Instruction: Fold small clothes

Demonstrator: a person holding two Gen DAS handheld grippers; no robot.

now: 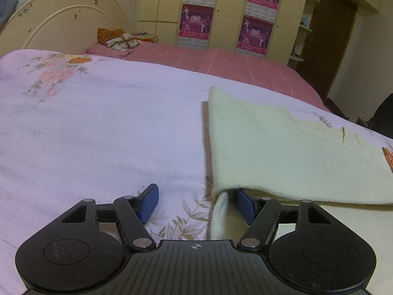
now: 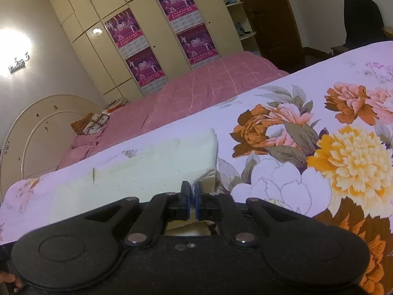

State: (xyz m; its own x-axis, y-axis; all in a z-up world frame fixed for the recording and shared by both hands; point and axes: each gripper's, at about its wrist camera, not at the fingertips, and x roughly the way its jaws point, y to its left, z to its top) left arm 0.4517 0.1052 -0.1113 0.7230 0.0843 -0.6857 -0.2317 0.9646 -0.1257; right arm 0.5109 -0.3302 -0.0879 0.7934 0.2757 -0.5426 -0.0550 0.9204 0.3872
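A cream knit garment [image 1: 282, 152] lies folded on the flowered sheet [image 1: 98, 135]. My left gripper [image 1: 196, 202] is open at the garment's near left corner. Its right finger [image 1: 246, 205] is tucked under the top layer beside a ribbed cuff [image 1: 219, 218], and its left finger [image 1: 148, 202] rests on the bare sheet. In the right wrist view the same garment [image 2: 147, 169] lies ahead and to the left. My right gripper [image 2: 192, 198] is shut on the garment's near edge, with a thin strip of cloth between the pads.
The pink checked bedspread [image 1: 233, 66] lies beyond the flowered sheet, with a patterned pillow [image 1: 120, 40] by the cream headboard [image 1: 61, 22]. A wardrobe with purple posters [image 1: 228, 12] and a dark door [image 1: 329, 39] stand behind. A dark chair [image 2: 361, 22] stands past the bed.
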